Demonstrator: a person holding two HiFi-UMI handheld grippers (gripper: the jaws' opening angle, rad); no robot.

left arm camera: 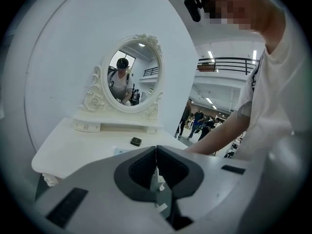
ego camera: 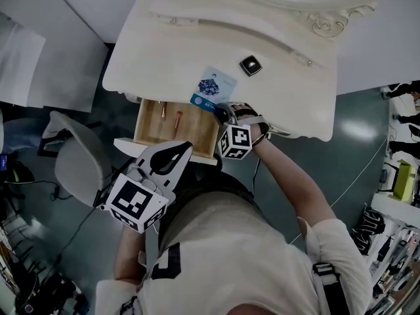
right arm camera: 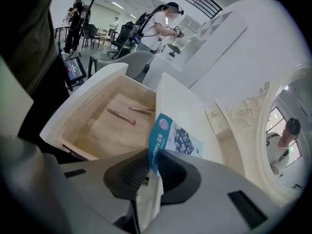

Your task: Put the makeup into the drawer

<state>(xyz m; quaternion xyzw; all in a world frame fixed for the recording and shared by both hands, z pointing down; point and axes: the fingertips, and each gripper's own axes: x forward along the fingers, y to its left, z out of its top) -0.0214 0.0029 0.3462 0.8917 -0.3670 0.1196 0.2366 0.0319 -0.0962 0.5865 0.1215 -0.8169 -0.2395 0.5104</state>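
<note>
Cream dressing table [ego camera: 151,51] across the top of the head view, with an open wooden drawer [ego camera: 197,133] pulled out below its front edge, left of centre. Lower left: left gripper [ego camera: 172,155], jaws pressed together on nothing. At centre: right gripper [ego camera: 218,112], nearly closed, pinching one edge of the makeup sachet [ego camera: 213,87]. Flat, blue and white with a dark berry picture, lying at the tabletop's front edge, just right of the drawer. Inside the drawer, two slim pinkish sticks [ego camera: 178,119].

blue sachet [right arm camera: 170,138]: tilted at table [right arm camera: 178,104] edge | two brushes [right arm camera: 122,116]: in open drawer [right arm camera: 97,133]
</note>
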